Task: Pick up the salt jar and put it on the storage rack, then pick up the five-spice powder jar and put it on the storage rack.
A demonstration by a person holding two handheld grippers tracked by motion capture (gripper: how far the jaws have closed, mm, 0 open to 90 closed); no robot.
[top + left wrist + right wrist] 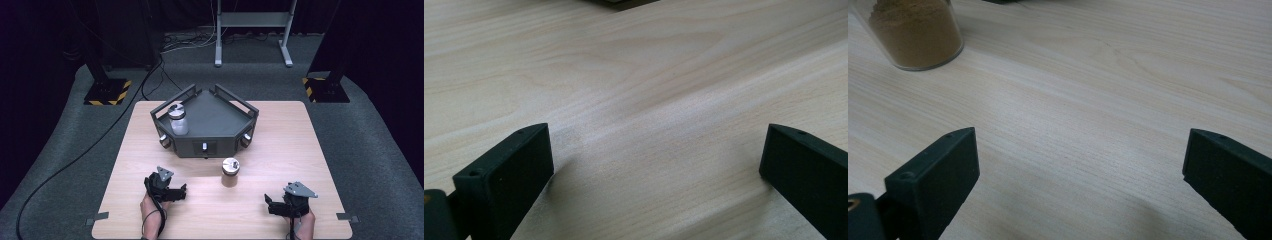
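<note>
Both grippers rest low on the wooden table (150,150) at my near edge, jaws spread wide and empty: left gripper (176,192), right gripper (270,205). Jar of brown powder (230,172) stands upright on the bare wood ahead of and between them, somewhat nearer my right gripper, up and off to the left in the right gripper view (915,32); just beyond it sits the dark angular tray (220,117). Judging by look: clear walls, likely glass or hard plastic, so stiff and smooth, possibly slippery between hard jaws, breakable if tipped; well filled, so moderate weight for its size. Best hold would be across the straight body below the silver lid (230,163), jaws square to the wall, not on the cap. A second jar (178,120), pale contents, stands inside the tray at its left, well ahead of my left gripper. Hard to make out: the small round fittings on the tray's front faces; the brown jar's top is cut off in the right gripper view; whether the lid screws on I cannot tell.
</note>
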